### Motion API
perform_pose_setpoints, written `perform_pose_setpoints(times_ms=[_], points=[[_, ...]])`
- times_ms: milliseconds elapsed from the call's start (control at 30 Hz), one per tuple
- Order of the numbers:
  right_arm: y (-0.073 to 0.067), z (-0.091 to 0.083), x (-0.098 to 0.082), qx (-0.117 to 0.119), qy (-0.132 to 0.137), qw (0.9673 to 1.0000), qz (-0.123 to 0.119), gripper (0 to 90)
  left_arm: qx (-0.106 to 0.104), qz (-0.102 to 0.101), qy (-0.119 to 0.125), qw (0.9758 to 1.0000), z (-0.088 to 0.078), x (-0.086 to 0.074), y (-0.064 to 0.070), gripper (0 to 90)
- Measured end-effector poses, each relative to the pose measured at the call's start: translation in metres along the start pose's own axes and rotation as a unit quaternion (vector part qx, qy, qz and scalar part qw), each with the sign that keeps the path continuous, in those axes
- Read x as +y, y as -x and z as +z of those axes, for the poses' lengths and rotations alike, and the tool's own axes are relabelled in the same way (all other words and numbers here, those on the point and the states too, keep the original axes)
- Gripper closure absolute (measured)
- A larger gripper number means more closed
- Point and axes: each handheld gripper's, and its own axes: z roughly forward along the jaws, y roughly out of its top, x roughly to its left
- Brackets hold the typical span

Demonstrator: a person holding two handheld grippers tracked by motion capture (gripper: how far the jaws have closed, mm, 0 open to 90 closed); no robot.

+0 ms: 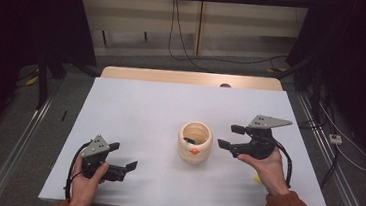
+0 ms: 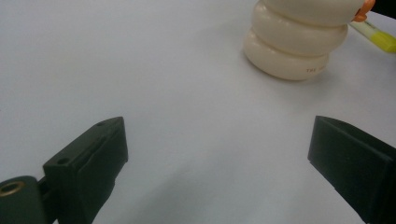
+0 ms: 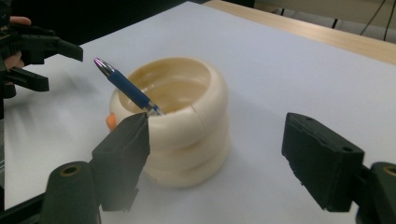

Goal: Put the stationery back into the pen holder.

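Observation:
A cream holder [image 1: 195, 143] made of stacked rounded rings stands upright at the middle of the white table [image 1: 140, 109]. A blue pen [image 3: 126, 86] leans inside it, its tip sticking out over the rim, and an orange knob [image 1: 194, 152] sits on its near side. My right gripper [image 1: 228, 136] is open just to the right of the holder, apart from it. In the right gripper view the holder [image 3: 182, 121] stands a little beyond that gripper [image 3: 217, 154], with nothing between the jaws. My left gripper [image 1: 125, 157] is open at the near left, its jaws [image 2: 217, 154] over bare table.
A yellow highlighter [image 2: 376, 35] lies on the table past the holder [image 2: 294, 42], near the person's right hand [image 1: 265, 170]. A wooden strip [image 1: 188, 77] runs along the table's far edge. Dark stands and cables occupy the floor beyond.

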Motion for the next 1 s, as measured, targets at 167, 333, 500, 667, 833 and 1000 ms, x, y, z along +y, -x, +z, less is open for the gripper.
perform_pose_setpoints(times_ms=[167,333,500,667,833,1000], points=[[0.003,-0.014,-0.015,-0.007,-0.024,0.9997,0.009,26.7,0.002,-0.006,0.000,1.0000,-0.001,-0.001,-0.001,4.9],[0.007,-0.029,-0.034,-0.017,-0.038,0.9989,0.023,32.8,0.002,-0.001,-0.001,1.0000,-0.001,0.000,0.000,4.9],[0.008,-0.039,-0.047,-0.023,-0.043,0.9983,0.032,36.0,0.002,-0.002,0.000,1.0000,-0.001,0.000,0.000,4.9],[0.004,-0.050,-0.050,-0.029,-0.036,0.9985,0.027,44.4,0.004,-0.005,0.003,1.0000,-0.002,0.000,-0.001,4.9],[0.003,-0.063,-0.056,-0.051,-0.037,0.9976,0.027,51.4,0.002,-0.005,0.003,1.0000,-0.002,0.000,-0.001,4.9],[0.007,-0.068,-0.071,-0.066,-0.054,0.9958,0.034,58.5,0.003,-0.004,0.004,1.0000,-0.002,0.000,0.000,4.9]])
